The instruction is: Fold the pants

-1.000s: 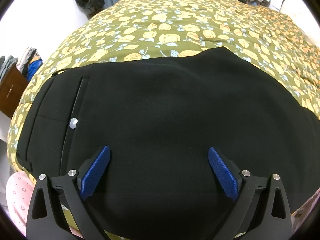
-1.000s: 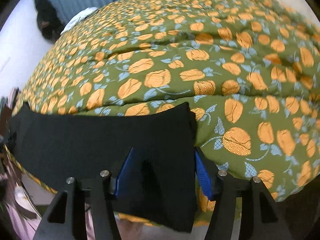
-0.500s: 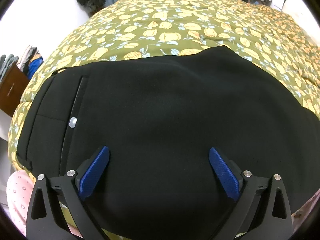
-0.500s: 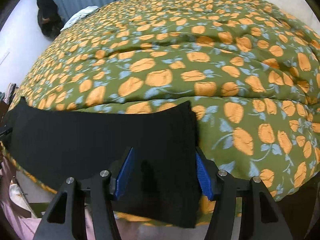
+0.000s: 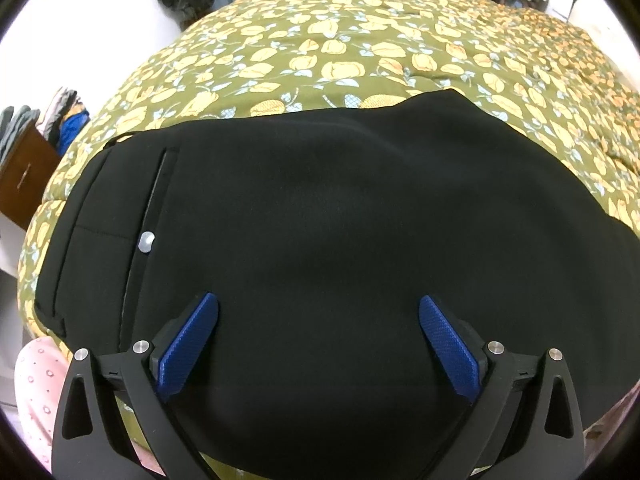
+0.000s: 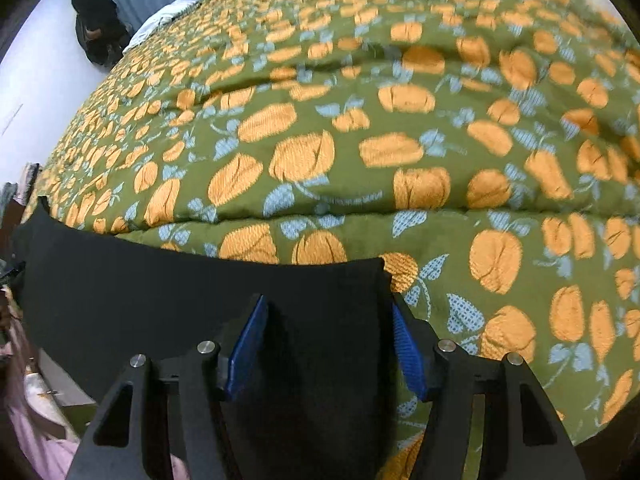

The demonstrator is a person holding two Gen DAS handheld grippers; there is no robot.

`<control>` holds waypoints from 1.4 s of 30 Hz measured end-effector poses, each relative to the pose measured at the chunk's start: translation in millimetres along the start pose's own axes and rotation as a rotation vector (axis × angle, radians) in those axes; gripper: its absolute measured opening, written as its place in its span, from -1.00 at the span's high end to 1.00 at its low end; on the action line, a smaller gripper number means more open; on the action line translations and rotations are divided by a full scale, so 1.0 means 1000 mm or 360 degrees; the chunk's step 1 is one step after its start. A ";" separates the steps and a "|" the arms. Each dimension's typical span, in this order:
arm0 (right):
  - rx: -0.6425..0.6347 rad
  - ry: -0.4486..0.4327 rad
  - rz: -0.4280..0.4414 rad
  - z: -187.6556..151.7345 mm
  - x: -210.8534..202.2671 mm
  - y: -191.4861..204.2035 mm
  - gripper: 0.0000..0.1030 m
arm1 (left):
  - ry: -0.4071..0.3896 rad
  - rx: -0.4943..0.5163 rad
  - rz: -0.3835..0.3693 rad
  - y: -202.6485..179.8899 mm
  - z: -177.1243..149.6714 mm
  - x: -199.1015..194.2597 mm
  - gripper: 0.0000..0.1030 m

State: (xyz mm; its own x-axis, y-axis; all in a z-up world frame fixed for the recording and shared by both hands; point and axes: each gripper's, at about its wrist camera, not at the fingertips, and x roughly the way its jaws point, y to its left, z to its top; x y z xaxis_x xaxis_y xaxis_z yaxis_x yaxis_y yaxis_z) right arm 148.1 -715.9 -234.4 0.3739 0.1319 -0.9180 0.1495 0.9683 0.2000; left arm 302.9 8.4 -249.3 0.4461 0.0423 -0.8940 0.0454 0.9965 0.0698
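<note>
Black pants lie flat on the bed, long axis running left to right. My left hand-held gripper hangs released over the waist end; my right hand-held gripper straddles the cuff end, jaws apart, nothing pinched, so it's nearer the cuff.

Even indoor light, fisheye-bent edges, right view motion-blurred

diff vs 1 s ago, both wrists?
The right gripper has closed in on the hem end of the black pants, fingers open astride it, nothing gripped. The left gripper stays open over the waist end; pants lie unmoved on the floral quilt.
</note>
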 end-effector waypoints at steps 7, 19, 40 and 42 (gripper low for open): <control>0.0213 -0.0068 0.0271 -0.021 -0.022 -0.005 0.70 | -0.0005 0.0004 0.0006 -0.001 0.000 0.001 -0.97; 0.0490 -0.0341 0.1181 -0.033 -0.043 0.159 0.71 | -0.0015 -0.0021 -0.0025 0.000 -0.003 -0.004 -0.97; 0.0291 -0.0525 0.0966 -0.027 0.013 0.370 -0.71 | -0.0251 -0.0072 -0.0811 0.014 -0.029 -0.080 -0.92; 0.0206 -0.0636 0.0741 -0.040 -0.008 0.354 -0.73 | -0.0324 0.0072 -0.0998 -0.011 -0.027 -0.101 -0.81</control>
State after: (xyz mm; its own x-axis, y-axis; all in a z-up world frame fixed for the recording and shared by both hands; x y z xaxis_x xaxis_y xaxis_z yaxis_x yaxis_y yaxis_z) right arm 161.1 -365.4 -170.3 0.7363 0.4199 -0.5306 -0.0110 0.7915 0.6111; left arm 233.1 -4.5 -171.9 0.4827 -0.5642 -0.6698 0.3875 0.8235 -0.4144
